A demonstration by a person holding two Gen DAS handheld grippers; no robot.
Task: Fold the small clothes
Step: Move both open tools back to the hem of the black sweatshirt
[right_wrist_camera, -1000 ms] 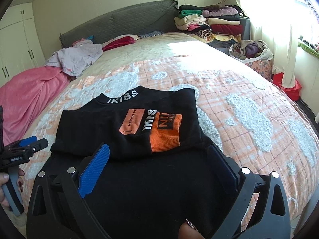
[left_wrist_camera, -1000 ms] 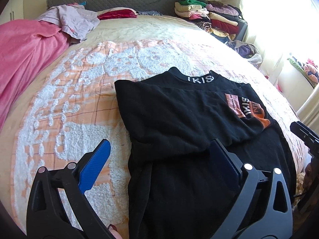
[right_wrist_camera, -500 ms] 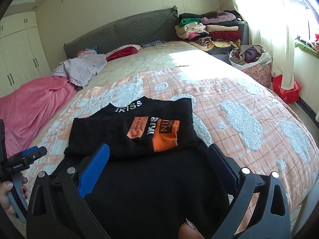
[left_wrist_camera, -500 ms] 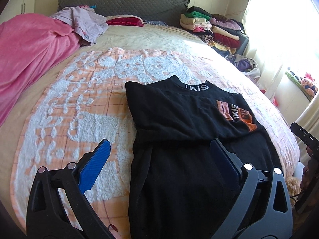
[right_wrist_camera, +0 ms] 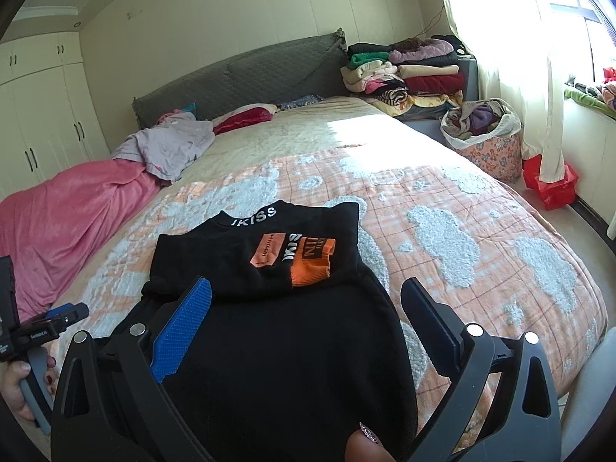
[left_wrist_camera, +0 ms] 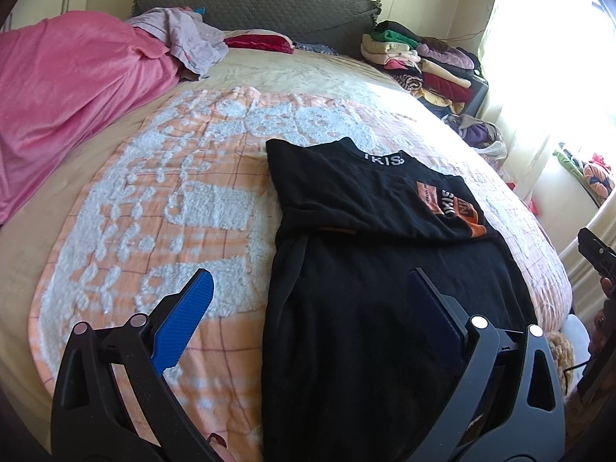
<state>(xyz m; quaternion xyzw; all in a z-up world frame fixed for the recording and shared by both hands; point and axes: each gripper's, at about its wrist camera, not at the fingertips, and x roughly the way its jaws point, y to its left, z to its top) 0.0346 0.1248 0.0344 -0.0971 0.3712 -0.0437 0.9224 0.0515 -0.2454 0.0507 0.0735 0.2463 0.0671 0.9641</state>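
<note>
A black top (left_wrist_camera: pixel 385 269) with a white-lettered collar and an orange print lies on the orange and white bedspread, sleeves folded across the chest. It also shows in the right wrist view (right_wrist_camera: pixel 277 327). My left gripper (left_wrist_camera: pixel 308 292) is open and empty, held above the top's lower left part. My right gripper (right_wrist_camera: pixel 308 300) is open and empty, above the top's lower half. The right gripper's tip shows at the right edge of the left wrist view (left_wrist_camera: pixel 596 250); the left gripper shows at the left edge of the right wrist view (right_wrist_camera: pixel 57 319).
A pink blanket (left_wrist_camera: pixel 69 107) and a lilac garment (left_wrist_camera: pixel 184 38) lie at the bed's far left. A stack of folded clothes (right_wrist_camera: pixel 408 73) stands by the headboard. A flowered basket (right_wrist_camera: pixel 485 138) of clothes and a red bag (right_wrist_camera: pixel 550 181) sit on the floor at right.
Both grippers have drawn back and risen from the top, so more of the bed and room shows. Both stay open. The top has not moved.
</note>
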